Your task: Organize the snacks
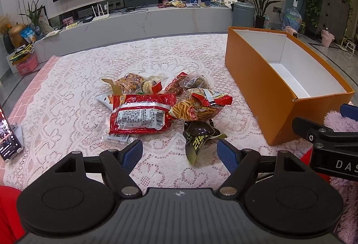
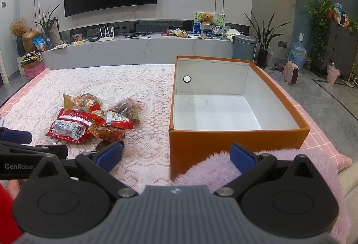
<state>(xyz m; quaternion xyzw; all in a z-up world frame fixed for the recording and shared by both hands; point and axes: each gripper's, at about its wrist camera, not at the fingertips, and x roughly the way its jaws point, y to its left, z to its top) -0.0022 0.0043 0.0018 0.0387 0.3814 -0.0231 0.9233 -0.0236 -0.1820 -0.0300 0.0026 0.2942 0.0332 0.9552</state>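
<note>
Left wrist view: left gripper (image 1: 179, 153), jaws wide and empty, faces the snack pile (image 1: 165, 105); right gripper (image 2: 176, 155) likewise. Box (image 2: 237, 138) empty; first pickup apparently pending.

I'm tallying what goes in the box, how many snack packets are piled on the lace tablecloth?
8 visible, all outside the orange cardboard box: red barcode packet, stick-snack bag, black packet, three clear bags behind, two white packets underneath. More may be hidden.
</note>
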